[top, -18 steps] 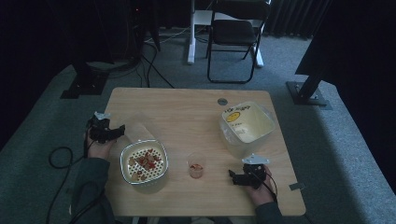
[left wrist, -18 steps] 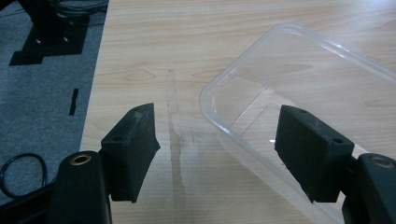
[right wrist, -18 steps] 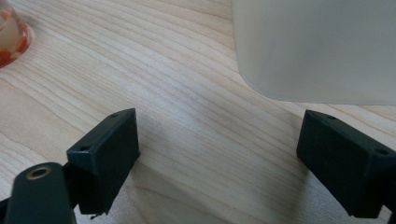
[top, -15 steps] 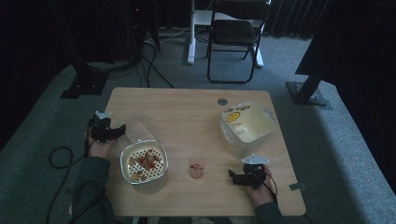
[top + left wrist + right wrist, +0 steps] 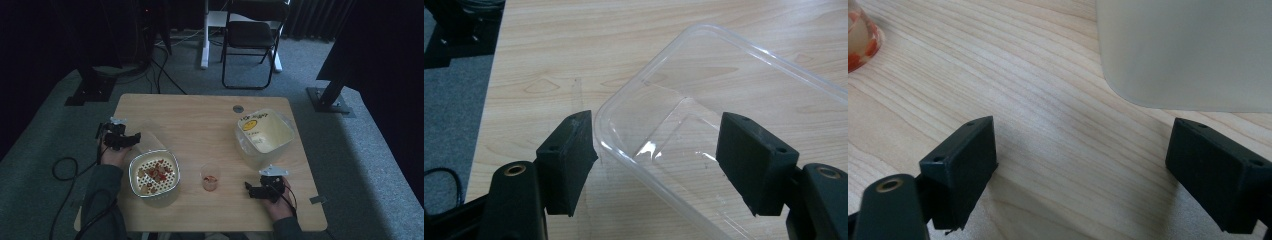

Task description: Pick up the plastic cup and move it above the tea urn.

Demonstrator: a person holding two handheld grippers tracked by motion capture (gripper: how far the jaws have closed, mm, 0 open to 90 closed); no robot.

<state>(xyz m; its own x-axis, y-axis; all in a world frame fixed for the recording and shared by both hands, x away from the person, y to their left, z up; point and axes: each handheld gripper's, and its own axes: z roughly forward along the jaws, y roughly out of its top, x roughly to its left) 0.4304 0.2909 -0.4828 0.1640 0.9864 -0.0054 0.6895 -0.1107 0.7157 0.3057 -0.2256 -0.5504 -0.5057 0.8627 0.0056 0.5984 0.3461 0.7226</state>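
Left tongs (image 5: 656, 145) gape, the clear plastic lid's (image 5: 724, 125) corner between the jaws, untouched. Right tongs (image 5: 1080, 165) released too, translucent white tub (image 5: 1188, 50) just ahead.

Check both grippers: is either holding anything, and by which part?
Nothing is held. The left gripper is open, the clear lid's corner between its jaws, untouched. The right gripper is open over bare table.
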